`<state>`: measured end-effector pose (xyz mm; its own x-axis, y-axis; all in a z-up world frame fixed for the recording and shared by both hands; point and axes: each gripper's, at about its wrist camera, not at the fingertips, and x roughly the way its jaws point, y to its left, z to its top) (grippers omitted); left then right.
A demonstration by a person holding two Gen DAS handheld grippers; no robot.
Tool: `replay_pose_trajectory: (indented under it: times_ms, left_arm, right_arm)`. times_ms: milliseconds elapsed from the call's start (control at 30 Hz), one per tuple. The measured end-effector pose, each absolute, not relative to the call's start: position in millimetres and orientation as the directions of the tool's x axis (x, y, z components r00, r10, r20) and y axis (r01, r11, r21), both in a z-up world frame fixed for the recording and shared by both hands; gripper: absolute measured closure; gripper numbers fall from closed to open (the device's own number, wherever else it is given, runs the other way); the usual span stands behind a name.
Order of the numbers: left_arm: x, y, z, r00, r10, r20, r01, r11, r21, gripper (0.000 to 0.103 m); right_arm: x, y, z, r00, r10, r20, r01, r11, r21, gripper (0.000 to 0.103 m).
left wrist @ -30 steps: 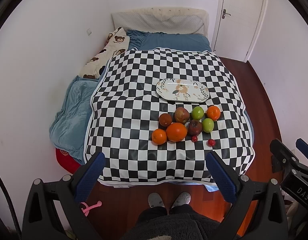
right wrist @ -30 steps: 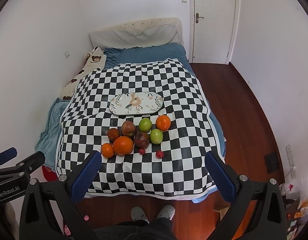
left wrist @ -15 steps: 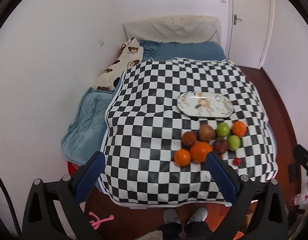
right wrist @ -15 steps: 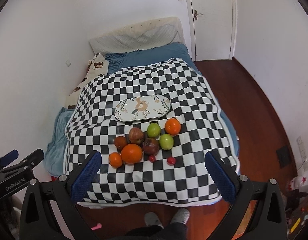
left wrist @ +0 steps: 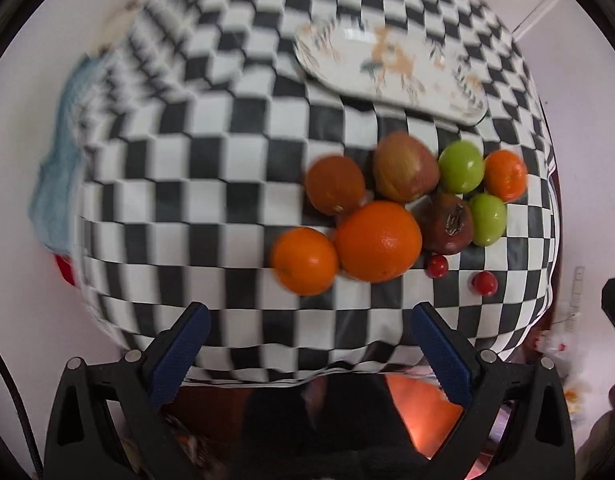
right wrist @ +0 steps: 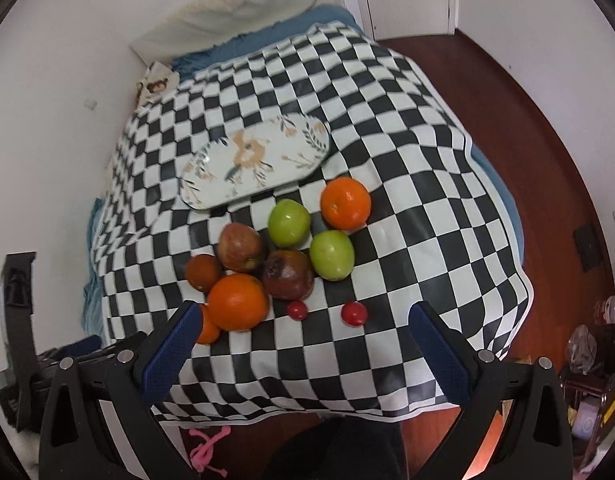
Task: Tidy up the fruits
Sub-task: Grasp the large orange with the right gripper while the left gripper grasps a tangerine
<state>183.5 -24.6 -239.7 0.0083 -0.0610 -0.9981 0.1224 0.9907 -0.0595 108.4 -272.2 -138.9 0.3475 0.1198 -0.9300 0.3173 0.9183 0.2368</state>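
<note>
Even, bright daylight, no hard shadows. Heavy motion blur across left wrist view, checkered cloth (left wrist: 227, 184) smeared; right wrist view sharper. Strong fisheye bulge, dark vignette at corners. Faint glare on oval plate (left wrist: 387, 60) and large orange (right wrist: 237, 302).

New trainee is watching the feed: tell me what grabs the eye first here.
The black-and-white checkered cloth fills both views. On it sits a tight cluster of fruit, led by the big orange near its front edge, with two small red fruits loose beside it. Behind the cluster lies an empty oval floral plate.
</note>
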Motion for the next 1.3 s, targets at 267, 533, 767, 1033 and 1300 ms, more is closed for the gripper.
replay_pose_trajectory:
  times_ms: [267,533,767,1033,1300]
  left_arm:
    - [205,-71,-293,-0.080,-0.042,-0.996,0.079,0.996,-0.048,0.017]
    - [209,-113,-310,-0.092,0.039,-0.995,0.114,0.993,0.028,0.017]
    - [204,-129,-323,-0.085,-0.003,-0.996,0.083,0.997,-0.010,0.025]
    - [189,-133,-306,-0.070,0.010,-0.997,0.082,0.997,0.004,0.027]
    - [198,-147,-315,-0.104,0.005,-0.995,0.077,0.997,-0.003,0.019]
  right_arm:
    - [156,-303,-186,0.250,0.214,-0.944,0.269,0.921,0.280,0.000]
    - [184,-314,-215,0.184,0.303,-0.935,0.223,0.914,0.340,0.002]
    - [197,-318,-224,0.156,0.332,-0.930,0.195,0.913,0.358,0.002]
    - [211,-332,-233,0.155,0.322,-0.934,0.219,0.911,0.350,0.002]
    - [259,-338,-276,0.074,0.368,-0.927,0.245,0.894,0.375,0.020]
